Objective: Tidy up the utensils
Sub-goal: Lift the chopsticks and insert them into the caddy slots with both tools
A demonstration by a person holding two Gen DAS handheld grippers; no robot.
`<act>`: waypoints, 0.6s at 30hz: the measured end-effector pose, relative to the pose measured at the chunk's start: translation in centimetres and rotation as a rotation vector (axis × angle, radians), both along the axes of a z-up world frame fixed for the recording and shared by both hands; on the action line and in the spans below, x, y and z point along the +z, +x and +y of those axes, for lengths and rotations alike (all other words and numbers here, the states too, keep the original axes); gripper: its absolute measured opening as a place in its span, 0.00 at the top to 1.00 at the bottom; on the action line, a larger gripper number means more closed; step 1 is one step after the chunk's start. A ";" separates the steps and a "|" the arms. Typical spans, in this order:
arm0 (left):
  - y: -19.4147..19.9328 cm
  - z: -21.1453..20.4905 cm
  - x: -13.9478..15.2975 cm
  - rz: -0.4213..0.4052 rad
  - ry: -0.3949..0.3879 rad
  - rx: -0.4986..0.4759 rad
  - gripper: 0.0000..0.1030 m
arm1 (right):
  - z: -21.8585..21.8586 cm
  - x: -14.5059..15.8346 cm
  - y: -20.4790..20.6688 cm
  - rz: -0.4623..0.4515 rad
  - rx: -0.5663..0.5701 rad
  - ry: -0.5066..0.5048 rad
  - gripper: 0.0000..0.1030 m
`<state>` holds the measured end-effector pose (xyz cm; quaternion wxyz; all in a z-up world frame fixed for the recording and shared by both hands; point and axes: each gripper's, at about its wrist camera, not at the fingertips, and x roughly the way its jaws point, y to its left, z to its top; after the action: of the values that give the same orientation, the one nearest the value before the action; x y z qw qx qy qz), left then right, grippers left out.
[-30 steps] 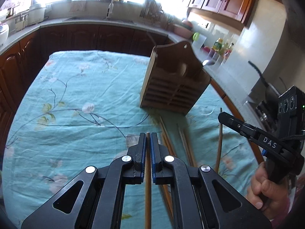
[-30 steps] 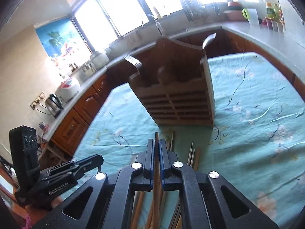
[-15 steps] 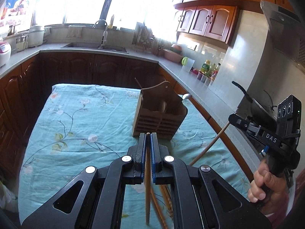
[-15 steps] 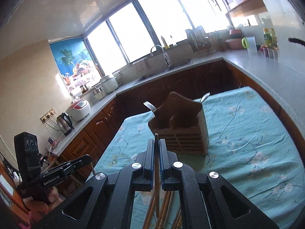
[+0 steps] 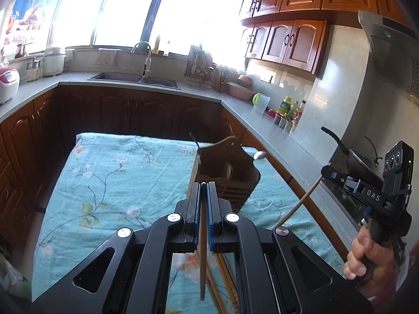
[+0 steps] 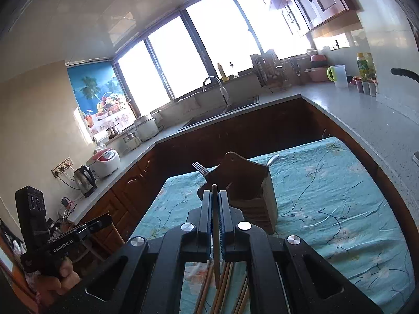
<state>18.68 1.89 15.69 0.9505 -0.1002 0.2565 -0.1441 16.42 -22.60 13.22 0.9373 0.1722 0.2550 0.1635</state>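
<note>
- Our left gripper [image 5: 203, 196] is up above the bench [image 5: 110, 183], jaws closed down on one chopstick [image 5: 203, 248]. The stick runs straight btwn the blue pads, tip just poking out the front, tail hanging back under the gripper body.
- Our right gripper [image 6: 215, 206] is the same deal: jaws pinched on a second chopstick [image 6: 215, 235], tip sticking up a bit past the pads.
- In the left view we can also see the right gripper [image 5: 366, 191] off to the side w/ a hand [image 5: 366, 256] on its handle; its chopstick [image 5: 301, 201] slants down toward the cloth there.
- In the right view the left gripper [image 6: 65, 240] shows low at the left edge, well apart from the right one.
- The caddy [image 5: 225, 172] is a wooden slatted holder standing upright on the teal floral cloth [image 6: 340, 196], straight ahead of both grippers.
- A fork [image 6: 200, 168] sticks up from one end of the caddy, tines up, and a spoon [image 5: 259, 155] from the other end.
- More chopsticks [image 6: 227, 287] lie loose on the cloth under the right gripper, roughly parallel. A few [image 5: 222, 274] show under the left one too.
- Background: sink [image 5: 133, 78] under the windows, rice cooker [image 6: 104, 162] and kettle [image 6: 83, 180] on the far counter, wok [image 5: 361, 162] by the right gripper.
</note>
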 end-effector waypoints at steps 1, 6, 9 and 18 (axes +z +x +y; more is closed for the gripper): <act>0.3 0.0 0.4 -0.011 -0.001 0.002 0.97 | 0.0 0.2 0.2 -0.004 -0.004 -0.002 0.96; 2.1 -0.2 2.9 -0.082 -0.002 0.017 0.97 | -0.7 1.8 1.5 -0.042 -0.031 -0.019 0.96; 3.7 -0.5 4.6 -0.126 -0.005 0.028 0.97 | -1.3 3.1 2.8 -0.072 -0.055 -0.026 0.96; 10.3 -1.5 9.5 -0.235 -0.047 0.080 0.97 | -3.4 6.6 8.2 -0.151 -0.149 -0.023 0.96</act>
<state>29.03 0.43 25.16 0.9763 -0.1153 0.1358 -0.1227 24.67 -26.01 19.82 0.9654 0.1673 0.1718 0.1027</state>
